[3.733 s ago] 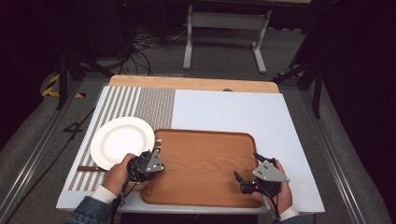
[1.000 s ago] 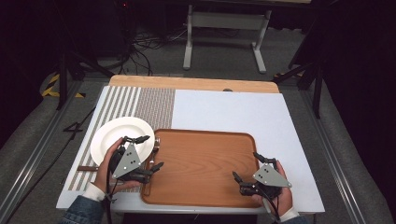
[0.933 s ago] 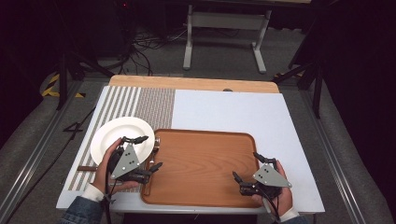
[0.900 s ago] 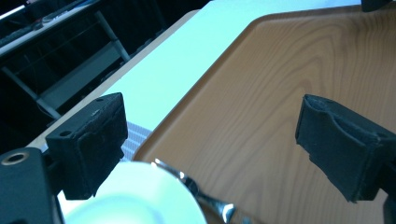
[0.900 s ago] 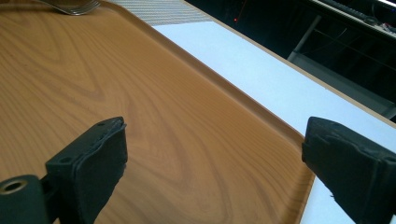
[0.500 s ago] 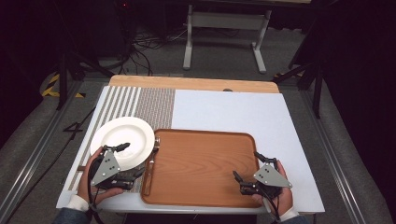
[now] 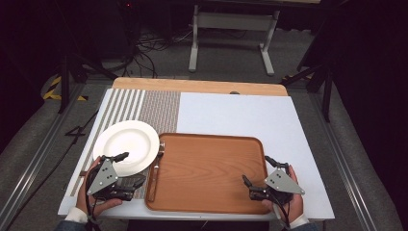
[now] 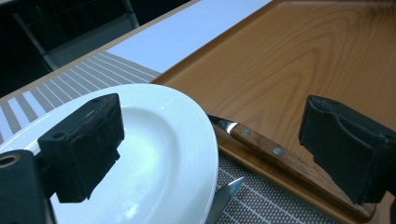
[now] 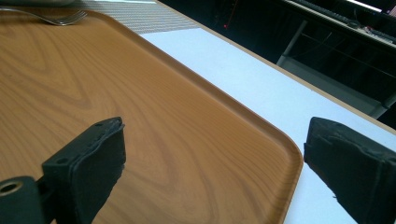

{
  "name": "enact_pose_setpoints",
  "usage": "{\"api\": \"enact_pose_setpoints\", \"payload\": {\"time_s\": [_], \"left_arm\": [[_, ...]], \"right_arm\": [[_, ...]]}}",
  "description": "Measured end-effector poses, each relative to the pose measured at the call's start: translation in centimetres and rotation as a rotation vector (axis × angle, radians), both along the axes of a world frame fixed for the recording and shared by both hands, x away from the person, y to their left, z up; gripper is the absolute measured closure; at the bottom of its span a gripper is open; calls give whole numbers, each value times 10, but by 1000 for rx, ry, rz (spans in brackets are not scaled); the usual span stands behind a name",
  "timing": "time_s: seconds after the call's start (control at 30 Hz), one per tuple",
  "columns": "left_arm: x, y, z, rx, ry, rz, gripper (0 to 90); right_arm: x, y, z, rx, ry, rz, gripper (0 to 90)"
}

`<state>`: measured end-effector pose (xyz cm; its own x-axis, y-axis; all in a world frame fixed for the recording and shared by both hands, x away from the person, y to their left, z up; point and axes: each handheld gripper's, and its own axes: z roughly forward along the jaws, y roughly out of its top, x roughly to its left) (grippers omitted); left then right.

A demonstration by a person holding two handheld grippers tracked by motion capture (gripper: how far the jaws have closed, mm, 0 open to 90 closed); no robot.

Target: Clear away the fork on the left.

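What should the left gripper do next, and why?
Probably ease the open left gripper down onto the near rim of the round white plate and close. Its jaws already straddle that rim, holding nothing, and the plate lies beside the brown wooden tray.

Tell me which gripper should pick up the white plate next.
Left. The left gripper hovers open at the white plate, its near rim between the fingers; the right gripper sits across the tray.

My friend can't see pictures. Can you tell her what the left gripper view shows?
Two open black jaws frame a white plate on a striped mat. Beside it, a wooden-handled utensil lies on the rim of a brown tray. A metal tip pokes out from under the plate.
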<state>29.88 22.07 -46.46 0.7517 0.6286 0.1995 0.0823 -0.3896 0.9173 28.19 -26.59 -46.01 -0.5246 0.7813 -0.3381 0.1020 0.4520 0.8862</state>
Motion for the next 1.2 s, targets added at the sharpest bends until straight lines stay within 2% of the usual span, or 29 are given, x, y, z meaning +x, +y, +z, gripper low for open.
{"api": "enact_pose_setpoints", "payload": {"time_s": [0.2, 0.3, 0.7, 1.2], "left_arm": [[1, 2, -1, -9, 8, -9, 68], [0, 3, 0, -13, 1, -9, 68], [4, 2, -2, 12, 18, -22, 63], [4, 0, -2, 5, 19, -29, 65]], "right_arm": [[0, 0, 1, 0, -6, -6, 58], [0, 2, 0, -12, 5, -3, 55], [0, 2, -1, -11, 11, 7, 55], [0, 2, -3, -17, 18, 10, 55]]}}
